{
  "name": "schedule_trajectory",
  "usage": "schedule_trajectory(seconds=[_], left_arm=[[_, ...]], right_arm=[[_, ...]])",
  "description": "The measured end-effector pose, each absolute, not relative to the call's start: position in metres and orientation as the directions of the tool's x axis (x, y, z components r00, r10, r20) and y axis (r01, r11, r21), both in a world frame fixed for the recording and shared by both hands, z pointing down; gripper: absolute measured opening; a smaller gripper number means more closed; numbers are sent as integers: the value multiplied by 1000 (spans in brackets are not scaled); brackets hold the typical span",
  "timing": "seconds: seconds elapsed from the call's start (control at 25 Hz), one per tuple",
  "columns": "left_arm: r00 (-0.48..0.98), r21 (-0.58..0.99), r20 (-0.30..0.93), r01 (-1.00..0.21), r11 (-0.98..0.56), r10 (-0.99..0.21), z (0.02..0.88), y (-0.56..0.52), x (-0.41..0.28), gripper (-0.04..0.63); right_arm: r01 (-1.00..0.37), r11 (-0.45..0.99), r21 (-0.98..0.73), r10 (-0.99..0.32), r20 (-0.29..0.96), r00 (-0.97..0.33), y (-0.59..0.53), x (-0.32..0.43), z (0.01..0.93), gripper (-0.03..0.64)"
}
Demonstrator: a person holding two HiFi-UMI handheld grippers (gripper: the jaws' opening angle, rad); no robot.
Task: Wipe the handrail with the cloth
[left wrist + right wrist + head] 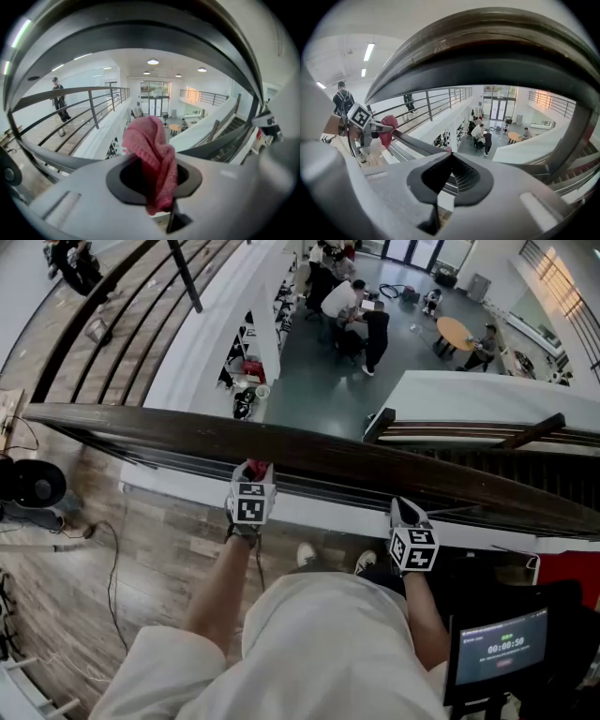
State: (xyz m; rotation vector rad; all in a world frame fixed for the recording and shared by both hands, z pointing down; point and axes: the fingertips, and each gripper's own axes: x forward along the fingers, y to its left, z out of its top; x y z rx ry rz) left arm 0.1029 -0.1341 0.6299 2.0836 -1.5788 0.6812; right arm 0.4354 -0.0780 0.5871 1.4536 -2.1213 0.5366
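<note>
The dark wooden handrail (309,451) runs across the head view from left down to the right. My left gripper (252,474) is just under its near edge, shut on a red knitted cloth (255,468). In the left gripper view the cloth (150,145) bunches up out of the jaws of that gripper (159,187), with the handrail (140,33) arching overhead. My right gripper (405,514) sits under the rail further right, shut with nothing in it (443,187). The right gripper view also shows the left gripper (361,123) with the cloth (387,127), beneath the rail (497,51).
Beyond the rail is a drop to an atrium with people around tables (356,310) and an orange round table (455,331). A stair rail (487,432) lies at the right. A timer screen (502,648) stands near my right side. Cables and black gear (33,484) lie on the wooden floor at the left.
</note>
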Motion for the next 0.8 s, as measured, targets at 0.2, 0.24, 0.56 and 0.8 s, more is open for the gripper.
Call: schedule_trajectory(seconds=[0.2,0.24,0.56,0.8], left_arm=[[178,45,626,-980,-192,-760,630,-135,82,89],[166,40,628,-983,-181,-760,629,-135,82,89],[37,-22,619,-998,-64,-785,629,-136,80,86],[72,28,606,-997,-69,-792,632,-133,111,86]], right_arm=[[-936,350,-43,-729,615,-301,-69,438,591,3],[-936,349,-44,-728,616,-300,-68,441,591,3],[-944,324,-55,-733,617,-288,-57,472,592,3],[-952,299,-66,-737,618,-275,-54,498,596,3]])
